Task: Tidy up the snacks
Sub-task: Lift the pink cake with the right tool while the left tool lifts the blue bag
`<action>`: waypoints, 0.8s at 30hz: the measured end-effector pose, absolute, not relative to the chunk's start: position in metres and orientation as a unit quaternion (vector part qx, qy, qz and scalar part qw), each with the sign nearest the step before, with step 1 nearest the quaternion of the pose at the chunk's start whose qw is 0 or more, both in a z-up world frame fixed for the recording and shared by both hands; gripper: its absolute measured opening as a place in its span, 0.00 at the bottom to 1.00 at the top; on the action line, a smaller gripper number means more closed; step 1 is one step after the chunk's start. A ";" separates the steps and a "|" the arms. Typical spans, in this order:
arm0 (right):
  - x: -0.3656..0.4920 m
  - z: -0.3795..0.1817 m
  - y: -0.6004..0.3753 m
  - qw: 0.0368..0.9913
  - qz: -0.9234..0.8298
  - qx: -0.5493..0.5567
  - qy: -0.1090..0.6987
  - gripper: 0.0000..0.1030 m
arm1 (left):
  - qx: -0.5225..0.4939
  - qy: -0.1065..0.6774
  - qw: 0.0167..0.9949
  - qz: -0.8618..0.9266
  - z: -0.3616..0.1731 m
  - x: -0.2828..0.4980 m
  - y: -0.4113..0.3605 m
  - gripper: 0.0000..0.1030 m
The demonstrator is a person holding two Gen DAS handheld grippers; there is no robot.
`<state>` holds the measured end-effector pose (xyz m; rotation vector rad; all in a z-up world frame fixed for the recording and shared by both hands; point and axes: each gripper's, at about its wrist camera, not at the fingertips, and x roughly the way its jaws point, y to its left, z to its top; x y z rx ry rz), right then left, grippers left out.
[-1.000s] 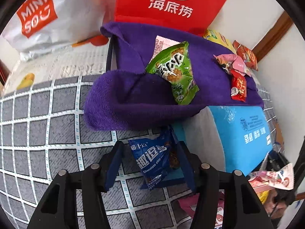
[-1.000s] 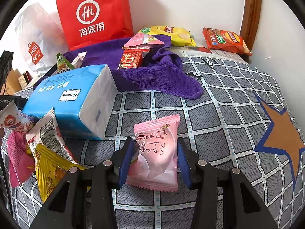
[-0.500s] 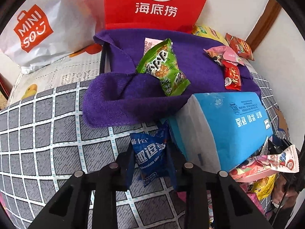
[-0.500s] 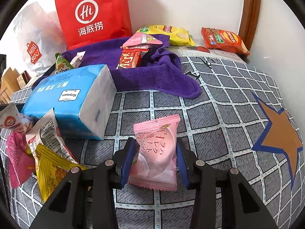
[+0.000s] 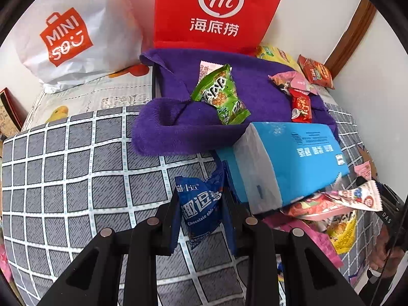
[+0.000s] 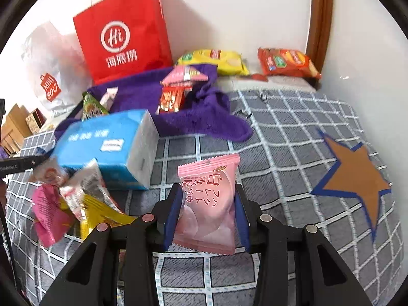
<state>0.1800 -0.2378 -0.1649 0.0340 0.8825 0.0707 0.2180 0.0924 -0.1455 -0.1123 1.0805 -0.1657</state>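
Left wrist view, claw: the left gripper (image 5: 201, 216) is seen closed narrowly on a blue chocolate-chip packet (image 5: 200, 207), which is pinched at both side edges by the blue finger pads (image 5: 175, 223) and held above the grey checked cover (image 5: 76, 168).
Left wrist view, obstruction: a blue tissue pack (image 5: 290, 165) is pictured just beside the right finger, its white end tilted toward the held packet.
Left wrist view, beyond: a purple towel (image 5: 173, 127) is spread behind the tissue pack; a green snack bag (image 5: 220, 95) and a small red packet (image 5: 301, 107) are laid on it.
Left wrist view, backdrop: a red paper bag (image 5: 216, 12) and a white Miniso bag (image 5: 68, 38) are stood against the wall.
Left wrist view, right edge: a heap of mixed wrappers (image 5: 334, 204) is piled under the tissue pack's near corner.

Right wrist view, claw: the right gripper (image 6: 207, 211) is shown set a moderate width apart and clamped on a pink sweet packet (image 6: 207, 204), which is held upright between the pads.
Right wrist view, left side: the tissue pack (image 6: 107, 145) is seen close by, with crumpled wrappers (image 6: 76, 204) heaped against its front.
Right wrist view, far side: the towel (image 6: 204, 119) is bunched ahead, a pink packet (image 6: 182, 76) resting on it; a yellow bag (image 6: 216, 60) and an orange bag (image 6: 287, 62) are lined along the wall.
Right wrist view, right side: a brown star patch (image 6: 354, 181) is printed on the cover (image 6: 280, 132), well apart from the claw.
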 end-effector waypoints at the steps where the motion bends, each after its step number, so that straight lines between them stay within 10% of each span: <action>1: 0.178 -0.159 -0.237 0.906 0.034 0.016 0.423 0.39 | -0.057 0.512 0.853 -0.080 -0.143 0.217 0.093 0.26; 24: 0.213 -0.076 -0.215 0.928 0.100 0.029 0.358 0.38 | -0.087 0.467 0.874 -0.107 -0.071 0.212 0.092 0.26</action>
